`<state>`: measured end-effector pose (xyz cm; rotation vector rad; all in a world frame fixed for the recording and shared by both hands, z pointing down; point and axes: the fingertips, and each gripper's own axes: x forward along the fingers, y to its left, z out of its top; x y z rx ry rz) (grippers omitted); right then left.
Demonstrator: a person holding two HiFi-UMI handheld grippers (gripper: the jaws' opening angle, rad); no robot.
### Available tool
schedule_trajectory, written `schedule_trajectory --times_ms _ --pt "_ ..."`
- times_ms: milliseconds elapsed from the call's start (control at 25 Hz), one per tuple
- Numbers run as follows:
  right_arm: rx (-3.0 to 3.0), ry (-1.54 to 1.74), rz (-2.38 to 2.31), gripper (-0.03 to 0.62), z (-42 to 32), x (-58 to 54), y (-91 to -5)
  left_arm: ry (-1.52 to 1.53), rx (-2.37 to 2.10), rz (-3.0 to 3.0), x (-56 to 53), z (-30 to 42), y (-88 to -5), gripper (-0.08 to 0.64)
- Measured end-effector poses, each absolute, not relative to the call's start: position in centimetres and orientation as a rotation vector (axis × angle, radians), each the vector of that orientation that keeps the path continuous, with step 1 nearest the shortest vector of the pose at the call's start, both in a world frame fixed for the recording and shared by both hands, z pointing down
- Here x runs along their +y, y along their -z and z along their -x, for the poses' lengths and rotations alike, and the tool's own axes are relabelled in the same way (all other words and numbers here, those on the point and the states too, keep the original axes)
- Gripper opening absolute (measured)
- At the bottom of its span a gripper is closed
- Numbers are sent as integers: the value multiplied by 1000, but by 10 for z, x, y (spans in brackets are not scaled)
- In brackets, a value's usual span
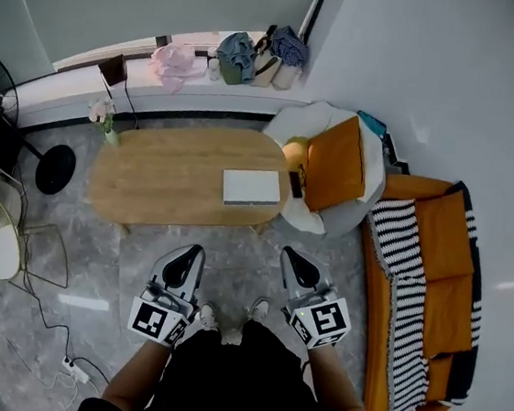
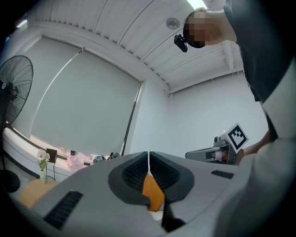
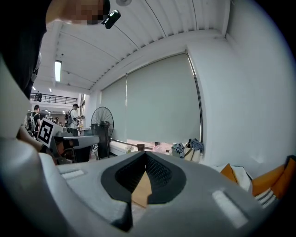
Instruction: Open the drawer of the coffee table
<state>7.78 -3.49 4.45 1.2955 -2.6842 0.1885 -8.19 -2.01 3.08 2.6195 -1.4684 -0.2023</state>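
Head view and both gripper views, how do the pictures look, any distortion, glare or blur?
Head view: strong fisheye, the window ledge bows; even light, pale glare patch on the floor. Left gripper view: dark vignetted corners, curved ceiling ribs, bright ceiling light at the top edge. Right gripper view: same bending, no motion blur, a lit ceiling lamp.

A grey marble-patterned floor (image 1: pixel 239 244) meets plain white walls (image 1: pixel 456 75), with 1 pale grey roller blind (image 1: pixel 151 4) above a long white window ledge (image 1: pixel 77 87), 1 black pedestal fan (image 3: pixel 102 120) and 1 orange fabric sofa (image 1: pixel 443 230).
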Motion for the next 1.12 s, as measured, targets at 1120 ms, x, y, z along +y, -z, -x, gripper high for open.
schedule_trajectory --times_ms 1120 --pt "-2765 -458 -872 18 -35 -144 -263 166 -1654 -2497 -124 103 -187 15"
